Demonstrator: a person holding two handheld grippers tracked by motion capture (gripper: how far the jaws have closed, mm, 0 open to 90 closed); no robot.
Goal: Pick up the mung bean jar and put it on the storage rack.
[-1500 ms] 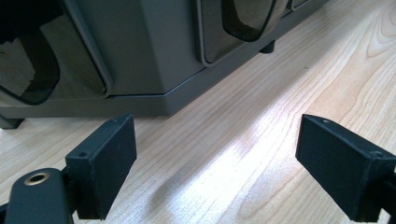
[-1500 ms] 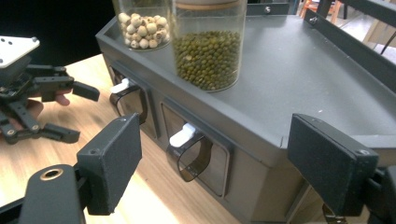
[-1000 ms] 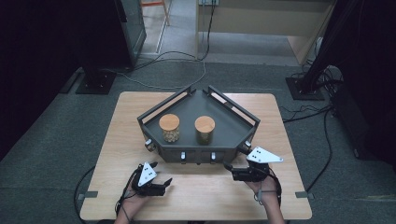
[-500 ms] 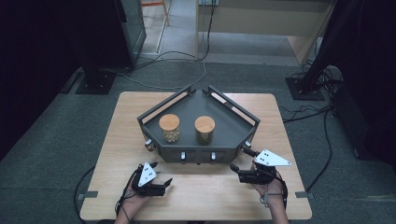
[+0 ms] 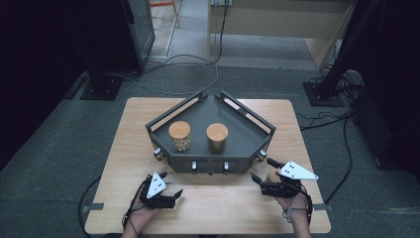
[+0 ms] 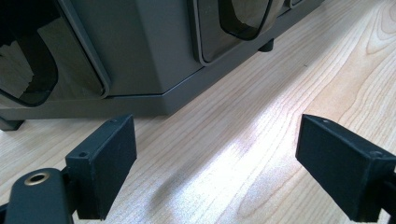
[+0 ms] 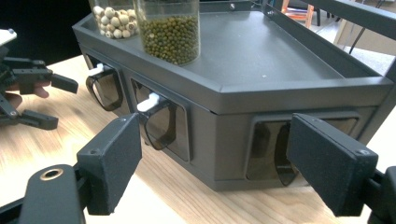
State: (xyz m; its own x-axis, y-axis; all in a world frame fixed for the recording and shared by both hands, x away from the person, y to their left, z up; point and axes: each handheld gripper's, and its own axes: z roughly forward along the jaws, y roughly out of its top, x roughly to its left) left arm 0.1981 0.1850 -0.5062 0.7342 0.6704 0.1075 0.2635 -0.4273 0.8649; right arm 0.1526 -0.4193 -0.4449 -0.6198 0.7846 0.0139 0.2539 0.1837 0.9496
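Observation:
A dark grey five-sided stand (image 5: pixel 247 130) sits mid-table. On its top are two wooden-lidded jars: one of pale round seeds (image 5: pixel 179 135) (image 7: pixel 112 16), one of green beans (image 5: pixel 217 136) (image 7: pixel 170 30). Dark see-through drawer fronts with white tabs (image 7: pixel 150 101) line its front wall. My left gripper (image 5: pixel 172 184) (image 6: pixel 215 163) rests open on the table in front of the stand's left front, holding nothing. My right gripper (image 5: pixel 261 168) (image 7: pixel 215 163) is open and faces the stand's right front corner, its jaws either side of a dark drawer front (image 7: pixel 268 149) without touching it.
The wooden table (image 5: pixel 223 208) has bare room along its front edge between the hands. The left gripper (image 7: pixel 37 98) also appears at the far left of the right gripper view. Cables (image 5: pixel 188 69) lie on the floor behind, and dark equipment stands at both back corners.
My right gripper has drifted a little to the right and toward the stand's right front corner. The left gripper has stayed put.

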